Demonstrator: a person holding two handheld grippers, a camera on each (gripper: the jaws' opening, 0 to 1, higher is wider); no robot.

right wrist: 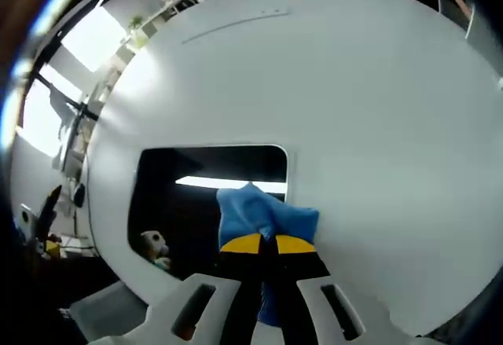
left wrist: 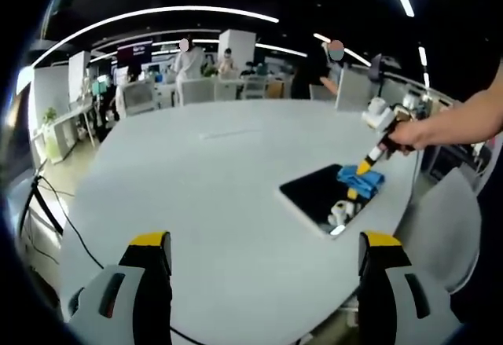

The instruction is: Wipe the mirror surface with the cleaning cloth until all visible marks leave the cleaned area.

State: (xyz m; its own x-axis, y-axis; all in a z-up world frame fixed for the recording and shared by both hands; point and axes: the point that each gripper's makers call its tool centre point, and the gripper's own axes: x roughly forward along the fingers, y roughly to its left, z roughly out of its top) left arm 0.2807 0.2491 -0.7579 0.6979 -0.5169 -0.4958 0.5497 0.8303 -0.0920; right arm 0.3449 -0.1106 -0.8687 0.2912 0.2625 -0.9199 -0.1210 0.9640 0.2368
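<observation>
Nearest in the right gripper view, the right hand-held gripper has its jaws pinched together on the blue cleaning cloth, pressing it flat on the mirror, probably so the fabric drags across the glass. The mirror lies flat near the counter edge closest to the person, within easy reach. In the left gripper view, the left hand-held gripper hovers with jaws wide apart, holding nothing, well back from the mirror, likely keeping everything in sight. Beyond the counter's far edge stand office chairs.
</observation>
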